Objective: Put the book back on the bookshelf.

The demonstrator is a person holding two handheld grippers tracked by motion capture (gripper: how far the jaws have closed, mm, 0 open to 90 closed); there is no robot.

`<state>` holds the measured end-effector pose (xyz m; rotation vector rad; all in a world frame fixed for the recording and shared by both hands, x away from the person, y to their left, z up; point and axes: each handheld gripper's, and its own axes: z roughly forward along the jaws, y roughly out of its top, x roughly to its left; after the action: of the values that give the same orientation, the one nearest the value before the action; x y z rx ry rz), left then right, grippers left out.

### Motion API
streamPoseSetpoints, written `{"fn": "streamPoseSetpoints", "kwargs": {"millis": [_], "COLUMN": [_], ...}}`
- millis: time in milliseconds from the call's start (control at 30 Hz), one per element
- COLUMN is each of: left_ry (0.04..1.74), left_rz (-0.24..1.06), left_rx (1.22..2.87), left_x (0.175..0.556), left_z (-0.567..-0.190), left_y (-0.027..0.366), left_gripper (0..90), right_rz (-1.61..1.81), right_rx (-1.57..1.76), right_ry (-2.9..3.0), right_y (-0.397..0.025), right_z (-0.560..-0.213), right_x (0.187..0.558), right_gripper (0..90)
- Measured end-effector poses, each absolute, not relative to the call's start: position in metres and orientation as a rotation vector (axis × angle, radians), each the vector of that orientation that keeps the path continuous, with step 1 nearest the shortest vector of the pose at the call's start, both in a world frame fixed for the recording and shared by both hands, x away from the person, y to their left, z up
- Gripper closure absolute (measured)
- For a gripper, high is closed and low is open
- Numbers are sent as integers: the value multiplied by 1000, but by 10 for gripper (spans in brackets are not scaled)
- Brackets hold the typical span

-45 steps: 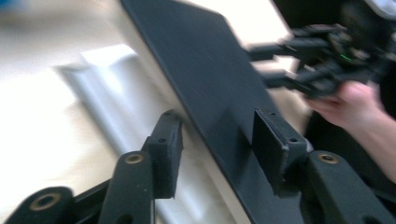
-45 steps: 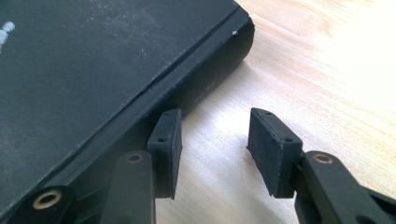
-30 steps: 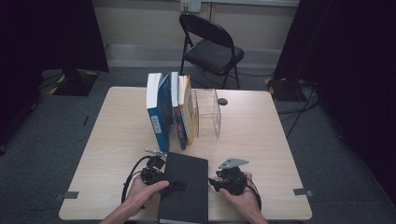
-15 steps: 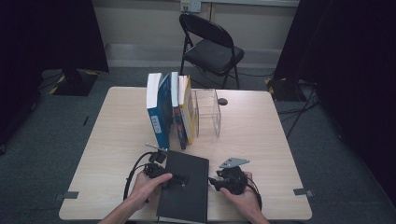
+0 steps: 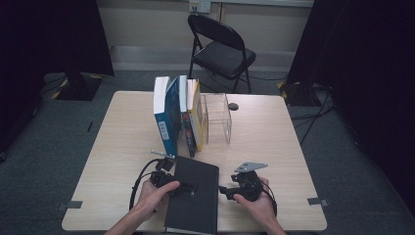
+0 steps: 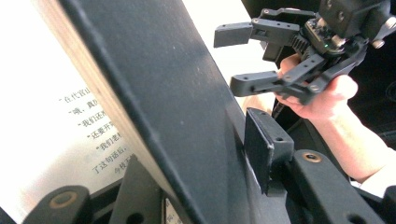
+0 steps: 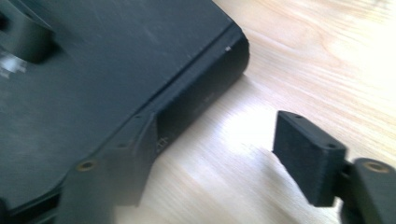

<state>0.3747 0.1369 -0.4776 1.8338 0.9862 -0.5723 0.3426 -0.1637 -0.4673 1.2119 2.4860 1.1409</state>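
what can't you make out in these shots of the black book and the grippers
- Black hardcover book: its near end is cut off by the bottom edge of the high view.
- Printed page in the left gripper view: the lifted cover hides most of it.
- Left hand-held gripper: the person's hand covers its body in the high view.
- Right hand-held gripper: blurred; contact with the book is uncertain.
- Small dark object beyond the clear box: too small to identify.

A wooden table (image 5: 274, 147) holds a row of upright books (image 5: 176, 115) near its middle, with a clear plastic box (image 5: 218, 117) touching their right side. A small dark object (image 5: 233, 106) lies behind the box. A black folding chair (image 5: 220, 51) stands beyond the table.
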Motion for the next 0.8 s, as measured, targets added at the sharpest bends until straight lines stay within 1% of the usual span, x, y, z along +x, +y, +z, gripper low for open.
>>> {"fn": "streamPoseSetpoints", "kwargs": {"millis": [167, 300, 433, 533, 700, 800], "left_ry": [971, 899, 849, 799, 780, 766], "left_rz": [-520, -439, -388, -350, -331, -330], "left_rx": [1825, 1836, 1837, 1867, 1864, 1863], "left_x": [367, 356, 348, 343, 340, 340], "left_z": [-471, -461, -456, -450, -448, -447], "left_y": [136, 135, 135, 133, 133, 132], "left_gripper": [617, 628, 631, 632, 638, 641], "right_rz": [1222, 1340, 1404, 1424, 1459, 1504], "right_rx": [1189, 1190, 1215, 1231, 1214, 1190], "right_ry": [2500, 2529, 2552, 2561, 2586, 2589], "right_y": [-162, -162, -165, -167, -168, -168], "right_z": [-464, -464, -465, -466, -467, -465], "right_x": [337, 337, 340, 340, 340, 340], "right_gripper": [231, 194, 161, 89, 84, 127]}}
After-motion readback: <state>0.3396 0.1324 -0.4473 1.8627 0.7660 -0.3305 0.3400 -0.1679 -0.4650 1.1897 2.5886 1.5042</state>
